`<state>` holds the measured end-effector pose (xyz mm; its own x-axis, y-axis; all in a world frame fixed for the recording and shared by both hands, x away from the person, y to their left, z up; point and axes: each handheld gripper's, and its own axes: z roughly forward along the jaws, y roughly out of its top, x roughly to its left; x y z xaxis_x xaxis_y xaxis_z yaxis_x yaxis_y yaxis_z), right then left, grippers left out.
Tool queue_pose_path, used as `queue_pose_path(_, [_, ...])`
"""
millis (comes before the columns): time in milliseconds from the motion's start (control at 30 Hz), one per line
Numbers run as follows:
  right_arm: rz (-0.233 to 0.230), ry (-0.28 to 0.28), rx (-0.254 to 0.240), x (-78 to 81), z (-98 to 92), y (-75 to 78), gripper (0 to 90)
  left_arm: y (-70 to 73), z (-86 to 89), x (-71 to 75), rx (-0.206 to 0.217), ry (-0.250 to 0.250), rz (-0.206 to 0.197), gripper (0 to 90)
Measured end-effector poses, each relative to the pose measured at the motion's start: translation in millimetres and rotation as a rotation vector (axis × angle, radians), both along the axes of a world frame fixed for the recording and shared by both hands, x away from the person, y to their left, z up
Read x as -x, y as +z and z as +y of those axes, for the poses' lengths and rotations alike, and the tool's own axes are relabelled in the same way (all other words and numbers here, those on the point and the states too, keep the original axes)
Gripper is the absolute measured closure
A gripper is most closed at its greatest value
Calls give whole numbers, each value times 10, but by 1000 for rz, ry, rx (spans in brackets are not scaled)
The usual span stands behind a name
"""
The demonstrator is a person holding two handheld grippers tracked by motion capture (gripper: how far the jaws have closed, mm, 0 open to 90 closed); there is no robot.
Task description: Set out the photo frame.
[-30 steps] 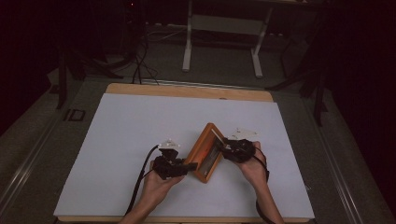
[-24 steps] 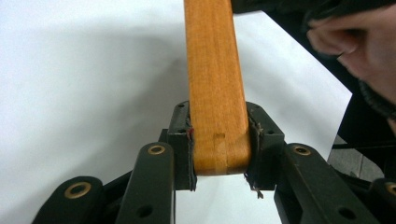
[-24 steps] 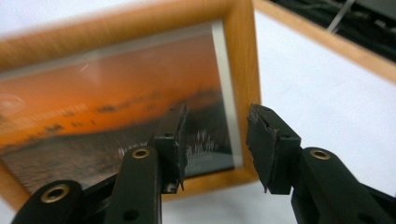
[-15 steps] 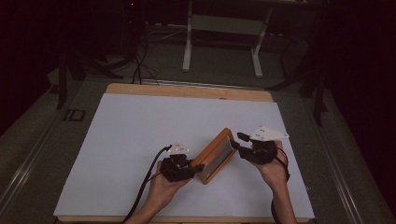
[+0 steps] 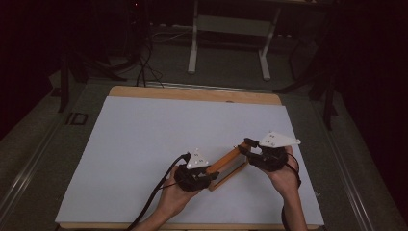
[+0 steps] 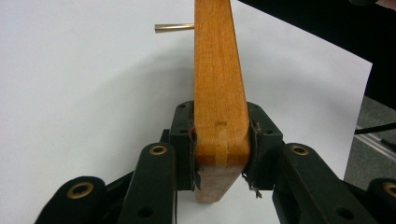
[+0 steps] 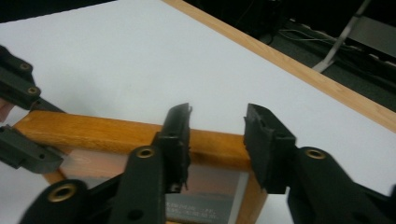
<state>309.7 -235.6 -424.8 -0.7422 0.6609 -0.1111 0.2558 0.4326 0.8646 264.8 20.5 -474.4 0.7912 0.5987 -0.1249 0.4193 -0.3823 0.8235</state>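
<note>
The orange-brown wooden picture frame (image 5: 230, 166) stands up on its edge near the front of the table, on the right half of the white sheet (image 5: 159, 139), running on a slant between the two hands. In the right gripper view its glazed pane faces the camera, with some printed lines low on it that are too blurred to read. A thin brass-coloured rod (image 6: 173, 28), probably part of the frame's back stand, sticks out sideways from the frame in the left gripper view.

The left gripper (image 6: 220, 149) is clamped on the near corner of the frame: both pads press flat against the two faces of the wooden rail, and the frame rises straight up between them. The right gripper (image 7: 217, 140) stands over the far end of the frame with its jaws apart; they have just been closing, and the top rail crosses behind and between them, but the pads do not seem to press on it yet.

Judging from this, the frame is already raised off its face and held by one end. What appears left is for the right gripper to take hold of the other end, and then for the frame to be set standing on its own. A pale wooden board (image 5: 192, 92) edges the sheet at the far side.
</note>
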Motion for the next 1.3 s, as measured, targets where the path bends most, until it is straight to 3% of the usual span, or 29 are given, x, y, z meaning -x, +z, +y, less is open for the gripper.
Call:
queue_pose_path(167, [2,16,14,5,-20,-33,745,-7,-9,-29,9,-9,-5,691])
queue_pose_path(367, [-8,-16,-1,-18,-64,-78,892,-19,-28,-20,17,-19,-20,689])
queue_pose_path(700, [20,-20,11,-40,-92,-150,897,-70,-30,-17,55,-17,-23,673])
queue_pose_path(833, [26,-21,-8,-37,-107,-164,898,-202,-49,-14,32,-5,4,557])
queue_pose_path(933, [27,-22,-10,-36,-108,-166,897,-298,-73,14,27,-8,11,531])
queue_pose_path(1133, [28,-20,-13,-40,-113,-168,898,-403,-121,34,8,-10,13,560])
queue_pose_path(1300, [25,-25,-12,-50,-115,-171,897,-397,-86,29,8,-5,-4,671])
